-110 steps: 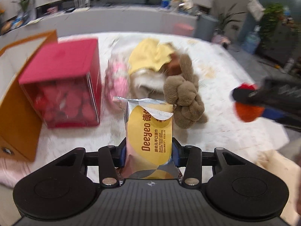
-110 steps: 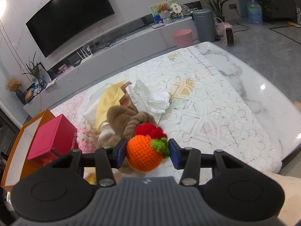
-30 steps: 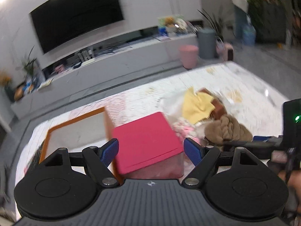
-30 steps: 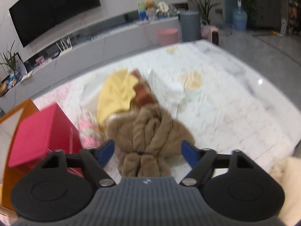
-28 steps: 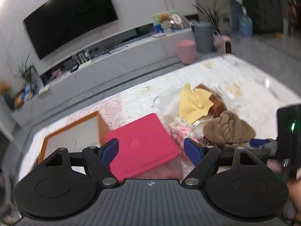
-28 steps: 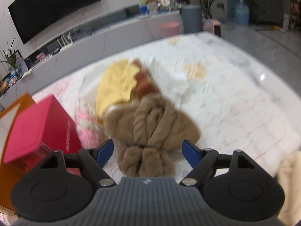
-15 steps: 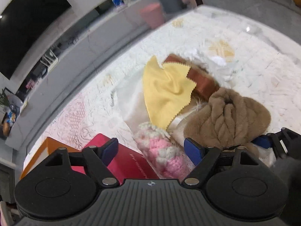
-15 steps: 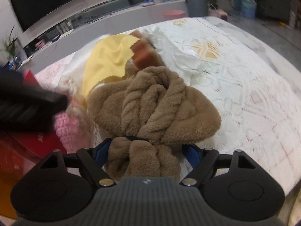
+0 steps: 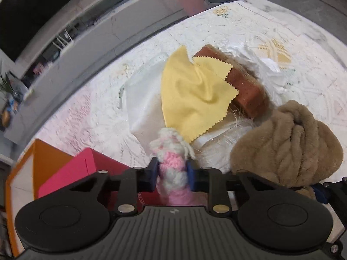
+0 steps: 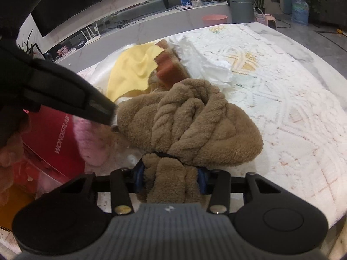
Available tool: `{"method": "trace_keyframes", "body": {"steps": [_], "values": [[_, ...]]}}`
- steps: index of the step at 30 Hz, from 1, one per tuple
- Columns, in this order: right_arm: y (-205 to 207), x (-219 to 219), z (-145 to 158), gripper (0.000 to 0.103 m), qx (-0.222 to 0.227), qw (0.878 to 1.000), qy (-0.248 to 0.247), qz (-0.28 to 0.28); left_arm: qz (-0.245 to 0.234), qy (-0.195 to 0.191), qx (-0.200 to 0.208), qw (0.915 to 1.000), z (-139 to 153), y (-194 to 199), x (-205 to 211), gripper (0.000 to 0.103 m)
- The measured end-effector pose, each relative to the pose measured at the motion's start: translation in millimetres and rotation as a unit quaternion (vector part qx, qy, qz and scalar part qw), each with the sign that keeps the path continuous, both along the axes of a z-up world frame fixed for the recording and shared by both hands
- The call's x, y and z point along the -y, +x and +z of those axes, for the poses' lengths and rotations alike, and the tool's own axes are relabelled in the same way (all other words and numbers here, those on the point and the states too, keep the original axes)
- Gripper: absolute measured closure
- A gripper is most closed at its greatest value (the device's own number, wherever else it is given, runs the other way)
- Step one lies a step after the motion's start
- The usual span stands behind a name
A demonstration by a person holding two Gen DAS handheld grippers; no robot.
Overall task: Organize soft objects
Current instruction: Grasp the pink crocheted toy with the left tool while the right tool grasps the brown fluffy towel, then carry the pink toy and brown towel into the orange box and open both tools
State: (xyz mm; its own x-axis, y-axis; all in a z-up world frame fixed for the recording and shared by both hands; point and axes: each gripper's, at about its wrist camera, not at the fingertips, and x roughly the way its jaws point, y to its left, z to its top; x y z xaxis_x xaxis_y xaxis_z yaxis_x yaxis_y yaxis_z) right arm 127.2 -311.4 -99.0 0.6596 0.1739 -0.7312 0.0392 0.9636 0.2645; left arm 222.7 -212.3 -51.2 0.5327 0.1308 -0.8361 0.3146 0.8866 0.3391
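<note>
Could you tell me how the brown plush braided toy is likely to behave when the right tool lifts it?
The brown plush toy is held only at its narrow tail by the right tool, so the bulky braided end will probably droop. It looks fluffy, likely light and unbreakable.

Crochet toy: pink & white bands, cream-white fringe at far end. Plush: tan-brown, fuzzy rope-twist texture, dark band round its neck. Cloth: pale yellow w/ zigzag pinked edges. Block under it: rust-brown, tan fuzzy side. Crumpled tissue: white. Table cover: white lace w/ geometric motifs in yellow, faint pink & green. Box: red, white "WONDERLAB" lettering; lid pinker in left view. Tray: orange walls, inside prob. white. Gripper pads: blue; bodies black.
</note>
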Motion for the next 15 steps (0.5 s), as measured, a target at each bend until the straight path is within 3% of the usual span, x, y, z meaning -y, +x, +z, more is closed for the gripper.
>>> {"method": "trace_keyframes", "body": {"steps": [6, 15], "values": [[-4, 9, 3, 0.058, 0.007, 1.000, 0.003, -0.016, -0.015, -0.014, 0.011, 0.9997, 7, -7, -2, 0.079], [-14, 23, 18, 0.058, 0.027, 0.999, 0.025, -0.021, -0.045, -0.044, 0.022, 0.9978, 40, -26, -6, 0.080]]}}
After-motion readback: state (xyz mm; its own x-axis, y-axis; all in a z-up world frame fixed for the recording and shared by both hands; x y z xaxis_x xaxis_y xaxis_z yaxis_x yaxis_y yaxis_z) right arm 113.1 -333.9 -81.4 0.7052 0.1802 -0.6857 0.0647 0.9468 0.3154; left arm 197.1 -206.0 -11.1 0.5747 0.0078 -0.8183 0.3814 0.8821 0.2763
